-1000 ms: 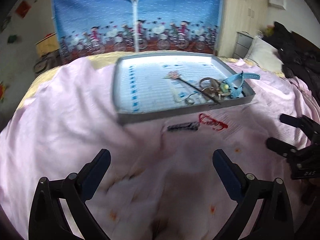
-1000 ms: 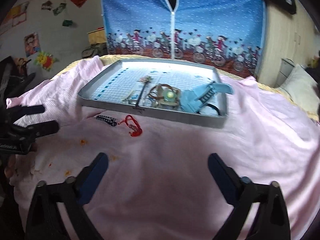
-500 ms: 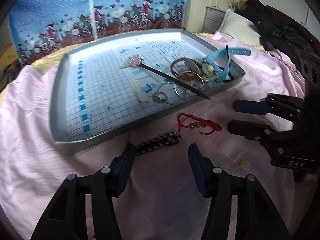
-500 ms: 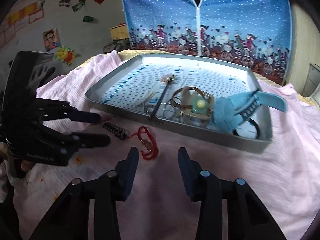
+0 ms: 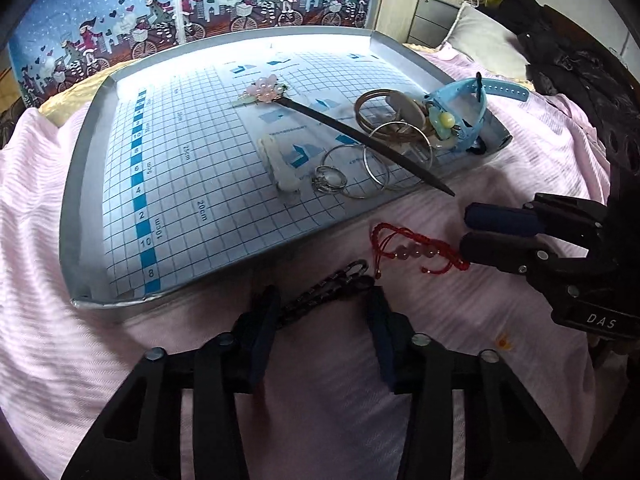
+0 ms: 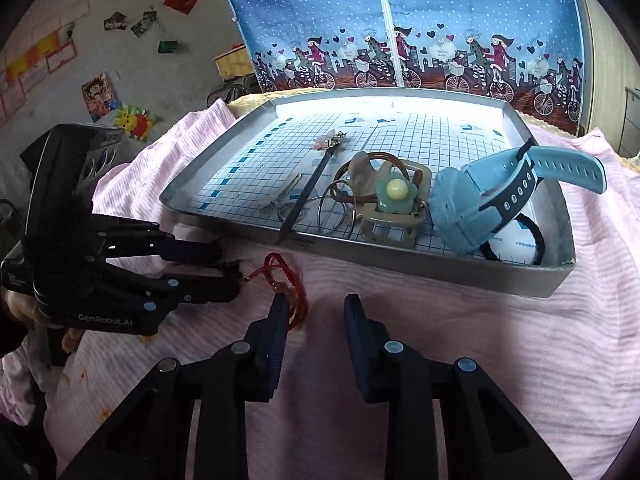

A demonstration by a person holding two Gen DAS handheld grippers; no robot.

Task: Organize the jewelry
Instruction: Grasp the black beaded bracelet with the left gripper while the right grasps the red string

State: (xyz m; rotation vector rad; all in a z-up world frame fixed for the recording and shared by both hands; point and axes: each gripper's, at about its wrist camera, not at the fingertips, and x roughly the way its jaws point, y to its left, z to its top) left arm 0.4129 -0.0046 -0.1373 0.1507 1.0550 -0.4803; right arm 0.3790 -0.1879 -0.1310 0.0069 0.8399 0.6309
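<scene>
A black chain bracelet [image 5: 324,288] lies on the pink sheet just in front of the silver tray [image 5: 80,184]. My left gripper [image 5: 322,300] is open, one finger on each side of it. A red cord bracelet [image 5: 412,252] with pink beads lies to its right. In the right wrist view the red bracelet [image 6: 288,284] sits against the left finger of my right gripper [image 6: 316,304], which is open and narrow. The tray [image 6: 420,270] holds a flower hair stick [image 5: 360,132], metal rings [image 5: 376,164], a hair clip [image 6: 394,196] and a blue watch [image 6: 480,208].
The pink sheet [image 5: 120,360] covers the bed all around the tray. A blue bicycle-print curtain [image 6: 400,20] hangs behind it. A pillow [image 5: 488,40] and dark clothes [image 5: 580,64] lie at the far right. A person's hand [image 6: 68,338] holds the left gripper.
Both grippers have moved forward and down toward the two bracelets in front of the tray. Their fingers have narrowed from wide apart to a small gap.
</scene>
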